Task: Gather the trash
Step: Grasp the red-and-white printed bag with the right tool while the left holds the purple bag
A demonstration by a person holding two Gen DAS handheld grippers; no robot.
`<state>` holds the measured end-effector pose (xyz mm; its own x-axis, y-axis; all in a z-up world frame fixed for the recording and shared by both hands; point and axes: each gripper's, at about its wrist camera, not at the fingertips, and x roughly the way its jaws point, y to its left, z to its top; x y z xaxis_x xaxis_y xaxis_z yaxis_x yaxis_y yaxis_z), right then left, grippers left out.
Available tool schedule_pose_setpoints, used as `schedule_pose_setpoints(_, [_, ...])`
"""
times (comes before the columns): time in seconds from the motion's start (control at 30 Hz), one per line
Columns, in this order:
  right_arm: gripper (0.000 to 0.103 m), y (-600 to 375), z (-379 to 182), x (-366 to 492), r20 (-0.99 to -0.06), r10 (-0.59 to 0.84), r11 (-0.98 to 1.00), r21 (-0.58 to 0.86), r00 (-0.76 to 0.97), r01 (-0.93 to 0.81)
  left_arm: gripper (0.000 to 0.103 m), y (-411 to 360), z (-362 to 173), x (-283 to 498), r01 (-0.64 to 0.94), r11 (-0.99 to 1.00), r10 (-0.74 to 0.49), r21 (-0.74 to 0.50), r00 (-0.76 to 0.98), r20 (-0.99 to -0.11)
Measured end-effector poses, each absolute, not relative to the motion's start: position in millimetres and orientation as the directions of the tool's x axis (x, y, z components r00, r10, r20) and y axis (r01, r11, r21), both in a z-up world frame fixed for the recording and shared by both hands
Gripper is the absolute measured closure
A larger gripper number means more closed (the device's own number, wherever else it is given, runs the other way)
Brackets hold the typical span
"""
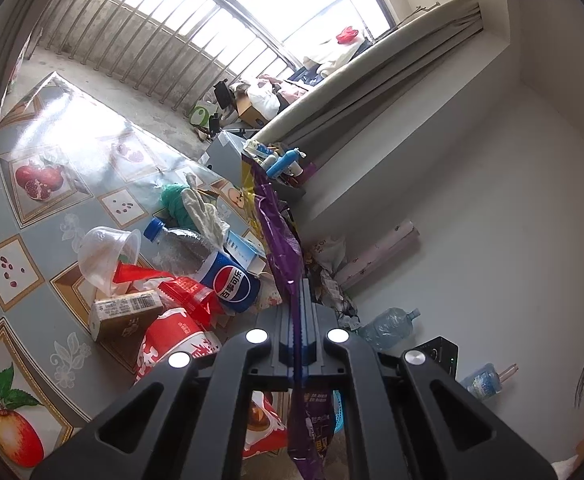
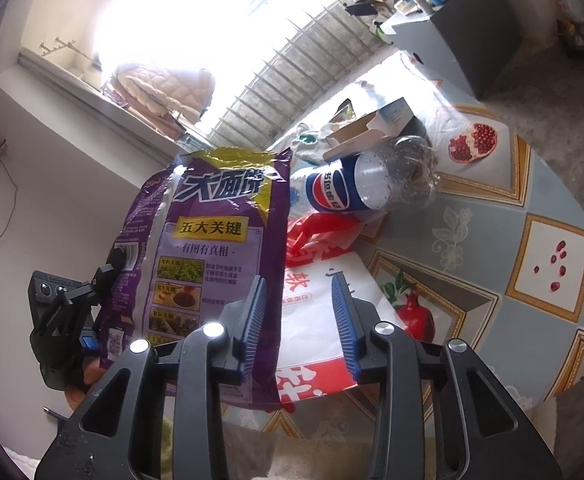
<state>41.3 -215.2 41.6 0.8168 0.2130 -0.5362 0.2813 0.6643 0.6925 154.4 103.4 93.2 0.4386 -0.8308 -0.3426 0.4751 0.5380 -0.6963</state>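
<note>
Bright window light floods a cluttered room where a fruit-patterned counter [image 1: 32, 208] carries a heap of trash: a Pepsi bottle [image 1: 212, 264], a clear plastic cup [image 1: 108, 252], a brown carton [image 1: 124, 320] and red-and-white wrappers [image 1: 180, 336].

Off the heap and in the air hangs the purple snack bag [image 2: 208, 264]. The left claw [image 1: 299, 336] is pressed together on it, pinching the foil edge-on between its pads, so the bag runs as a thin purple strip straight ahead in that view. Held by one side like this, it seems lifted clear so it can be carried off without dragging the rest along.

Its long axis stands roughly upright, the yellow-printed top pointing up toward the window, the printed face turned to the right wrist camera.

The right claw [image 2: 299, 320] is spread, gripping nothing; its left pad sits in front of the bag's edge, though whether it touches is hard to judge.
</note>
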Motion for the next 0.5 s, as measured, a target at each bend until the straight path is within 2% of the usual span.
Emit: schedule_pose_setpoints(0.5, [0.054, -220, 41, 36, -0.539, 0.179, 0.673, 0.677, 0.823, 0.297, 0.102, 112, 108, 144, 0.491, 0.555, -0.81, -0.671, 0.504, -0.301])
